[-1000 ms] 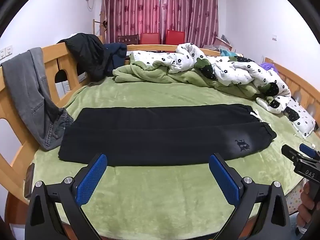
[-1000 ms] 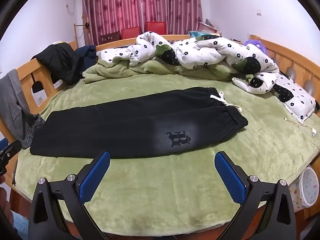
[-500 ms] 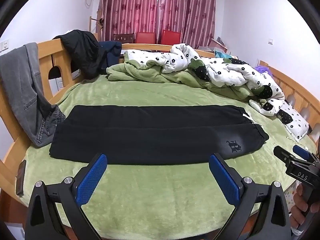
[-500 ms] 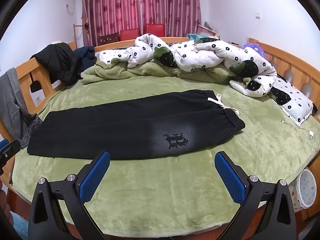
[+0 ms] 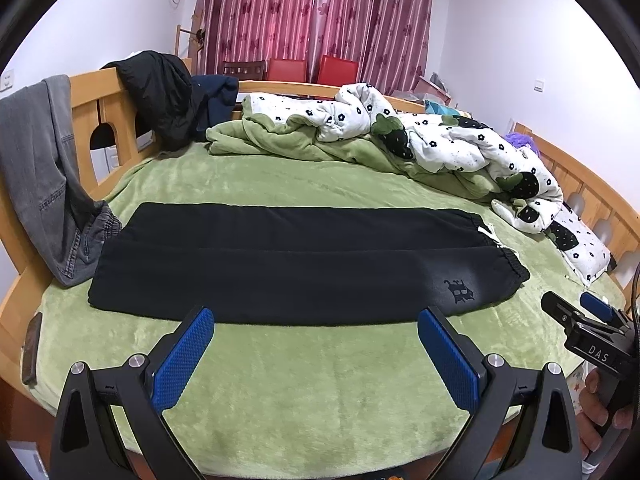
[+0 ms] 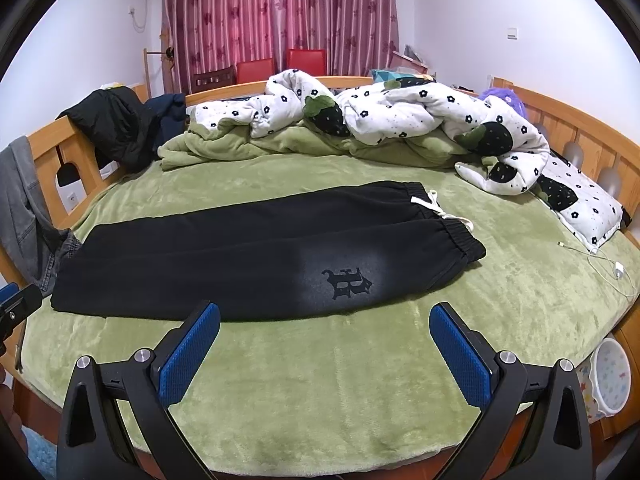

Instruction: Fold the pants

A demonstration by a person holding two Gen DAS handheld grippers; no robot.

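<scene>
left gripper (image 5: 316,334) wide open, empty | right gripper (image 6: 324,330) same | pants (image 6: 248,252) flat mid-bed | risk: you pinch the bed cover (image 6: 320,392) along with the hem; plush probably snags

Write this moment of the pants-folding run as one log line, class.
stage: approach | black pants: flat on bed, legs side by side | left gripper: open, empty | right gripper: open, empty

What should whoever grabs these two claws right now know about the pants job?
Left claw: open, empty, hovering short of the pants' near edge.
Right claw: open, empty, same standoff.
Black pants: flat lengthwise on the green blanket, legs side by side, waistband to the right, cuffs to the left.
Done: pants laid out smooth.
Left: all folds, judging from the layout; no grasp made yet.
</scene>
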